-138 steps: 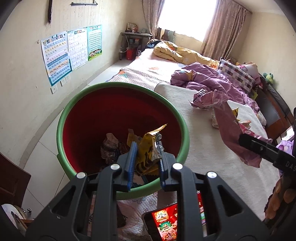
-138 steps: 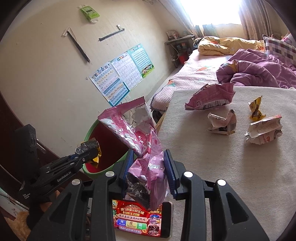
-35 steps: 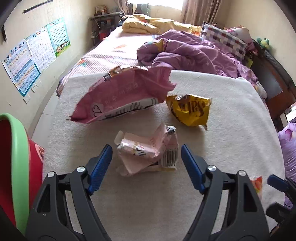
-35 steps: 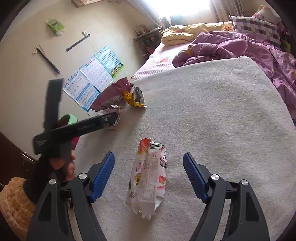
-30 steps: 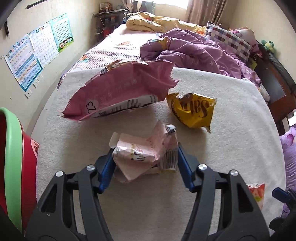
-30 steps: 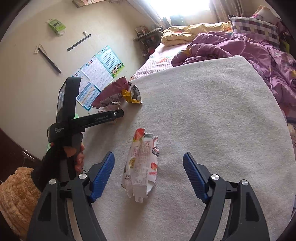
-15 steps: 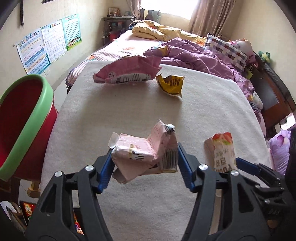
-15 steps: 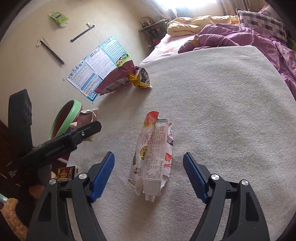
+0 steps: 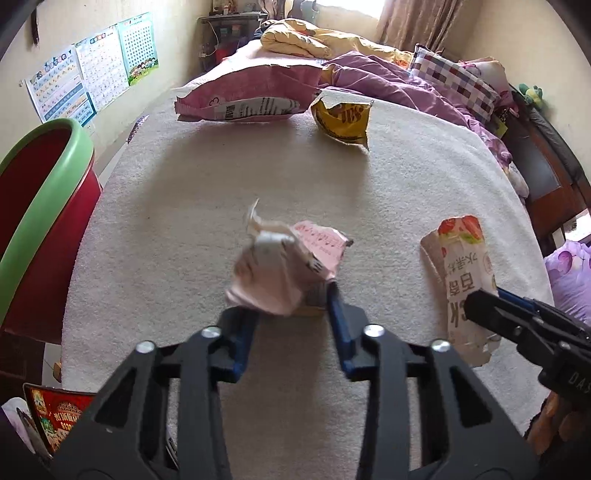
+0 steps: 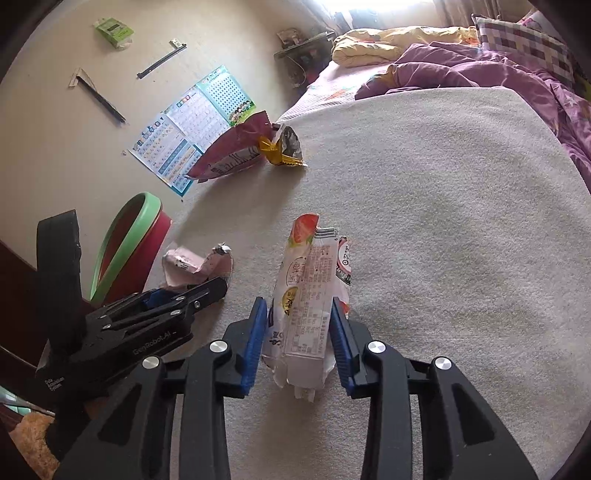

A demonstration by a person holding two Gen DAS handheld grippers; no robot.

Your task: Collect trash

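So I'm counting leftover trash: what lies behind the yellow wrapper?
Beside the yellow wrapper lies the big pink bag; behind it, purple bedding. Anything beneath either wrapper is hidden.

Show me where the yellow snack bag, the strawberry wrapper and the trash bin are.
yellow snack bag [image 9: 341, 122], left wrist view, printed front.
strawberry wrapper [image 10: 314, 291], right wrist view, label panel.
trash bin [image 9: 44, 184], left wrist view, green rim.

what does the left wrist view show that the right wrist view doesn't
Only the left wrist view: a phone with a red screen, and the yellow snack bag's printed face.
Only the right wrist view: a green box and black bars on the wall.
Both: the red bin, the crumpled pink wrapper and the strawberry wrapper, each clamped in tongs.
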